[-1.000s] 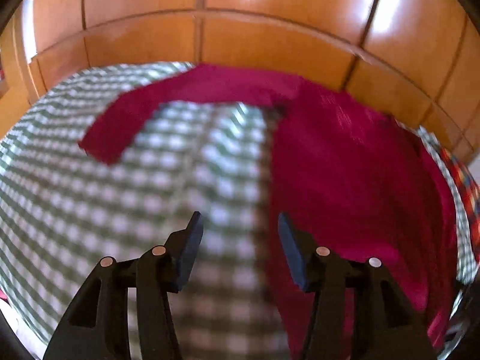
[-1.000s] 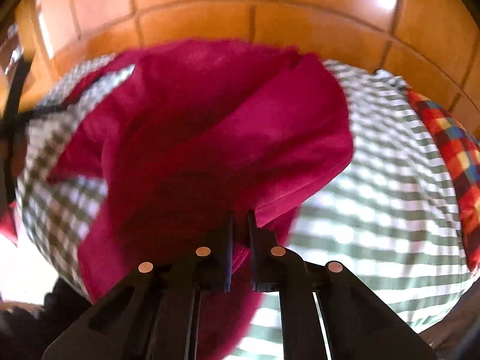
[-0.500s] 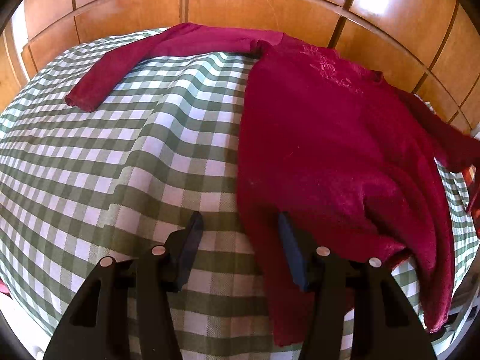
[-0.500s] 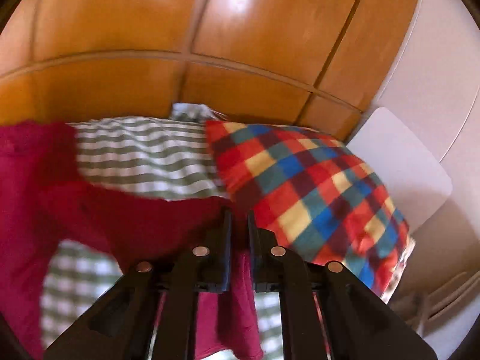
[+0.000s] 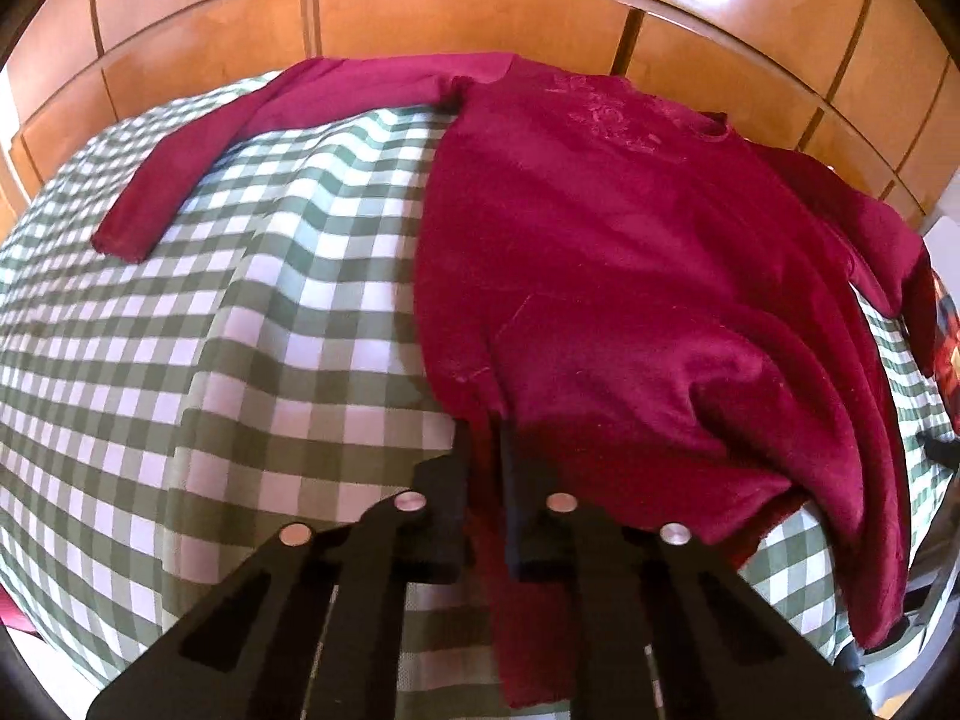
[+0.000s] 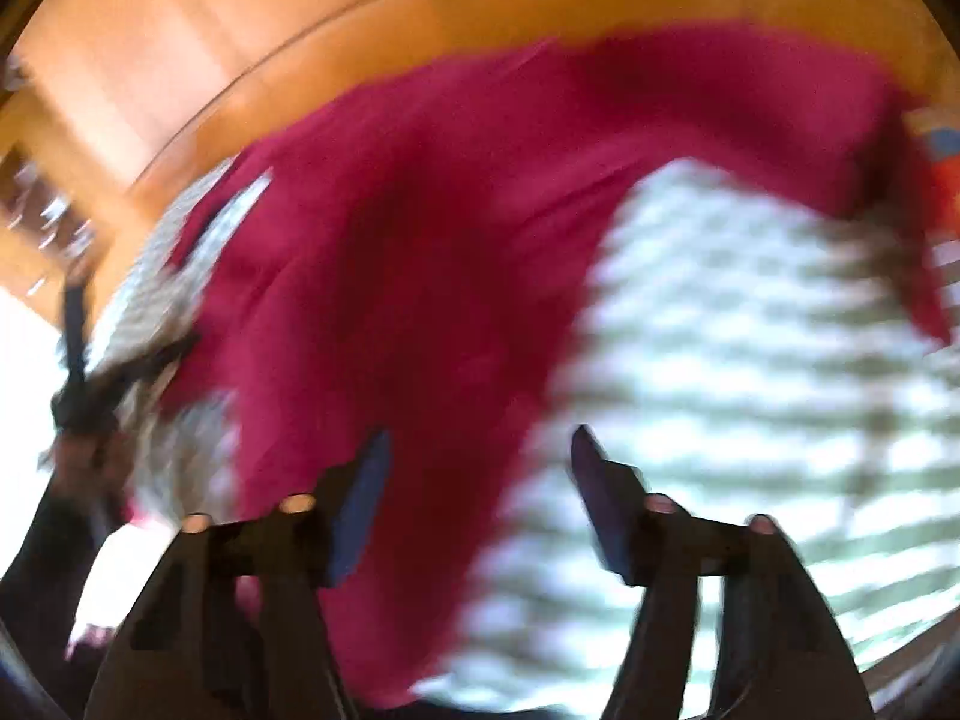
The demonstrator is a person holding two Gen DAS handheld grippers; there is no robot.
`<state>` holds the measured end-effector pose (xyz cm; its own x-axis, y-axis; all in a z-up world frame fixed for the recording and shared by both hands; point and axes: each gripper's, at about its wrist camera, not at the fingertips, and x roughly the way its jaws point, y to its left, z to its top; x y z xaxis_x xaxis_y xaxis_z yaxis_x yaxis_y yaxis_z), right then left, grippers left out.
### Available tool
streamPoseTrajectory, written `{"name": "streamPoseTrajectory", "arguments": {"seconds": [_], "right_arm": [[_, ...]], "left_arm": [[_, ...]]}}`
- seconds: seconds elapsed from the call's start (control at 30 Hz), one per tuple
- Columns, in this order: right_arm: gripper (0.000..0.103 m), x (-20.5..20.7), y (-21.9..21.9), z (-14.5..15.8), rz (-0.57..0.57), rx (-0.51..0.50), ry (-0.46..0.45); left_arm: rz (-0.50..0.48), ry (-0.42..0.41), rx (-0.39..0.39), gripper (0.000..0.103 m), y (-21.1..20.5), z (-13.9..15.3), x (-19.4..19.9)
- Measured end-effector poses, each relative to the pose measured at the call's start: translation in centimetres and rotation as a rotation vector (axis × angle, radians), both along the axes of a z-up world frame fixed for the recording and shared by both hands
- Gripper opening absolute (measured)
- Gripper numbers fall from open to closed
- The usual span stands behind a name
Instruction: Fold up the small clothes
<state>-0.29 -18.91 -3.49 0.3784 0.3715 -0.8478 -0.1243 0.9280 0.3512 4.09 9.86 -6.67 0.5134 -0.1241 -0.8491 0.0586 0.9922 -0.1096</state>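
The left gripper (image 5: 485,450) is clamping the dark red velvet top's (image 5: 630,252) hem at lower centre; the right gripper (image 6: 474,480), fingers apart, should be taking the opposite hem evenly.

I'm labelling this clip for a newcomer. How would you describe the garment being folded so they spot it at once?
Find the green-and-white checked cloth in front of the wooden panels. On it lies a dark red long-sleeved top, one sleeve stretched leftward. It is the only plain-coloured fabric there, with embroidered flowers near its neckline.
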Motion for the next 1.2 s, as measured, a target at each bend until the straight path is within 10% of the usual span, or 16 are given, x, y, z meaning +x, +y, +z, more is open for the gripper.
{"name": "streamPoseTrajectory", "arguments": {"seconds": [0.13,0.33,0.47,0.53,0.57,0.63,0.73,0.9,1.2], "right_arm": [[0.001,-1.2,5.0,-0.8,0.133,-0.133,-0.009],[0.0,-1.1,0.3,5.4,0.027,-0.128,-0.149],[0.0,-1.1,-3.1,4.4,-0.074,-0.111,-0.097],[0.022,-1.3,-3.4,2.5,-0.115,-0.099,-0.041],[0.068,-1.5,-3.2,1.8,-0.125,-0.075,-0.019],[0.082,-2.0,-3.2,0.7,-0.145,-0.011,-0.005],[0.066,-2.0,-0.9,-0.8,-0.11,-0.013,0.014],[0.011,-2.7,4.8,-1.6,0.085,-0.232,-0.039],[0.01,-4.6,-0.9,0.8,0.151,-0.329,-0.005]], "left_arm": [[0.004,-0.031,-0.075,0.004,1.5,1.9,-0.5],[0.019,-0.109,-0.185,0.003,5.9,6.2,-3.2],[0.046,-0.084,-0.175,0.003,6.5,5.2,-3.6],[0.05,-0.057,-0.183,0.003,6.2,4.2,-3.7],[0.047,-0.053,-0.177,0.003,5.8,4.0,-3.9],[0.043,-0.05,-0.158,0.003,5.3,3.7,-4.1],[0.044,-0.051,-0.148,0.003,4.9,3.8,-4.1],[0.032,-0.054,-0.117,0.003,4.8,4.0,-5.1],[-0.018,0.087,-0.184,0.003,3.6,0.5,-11.6]]}}
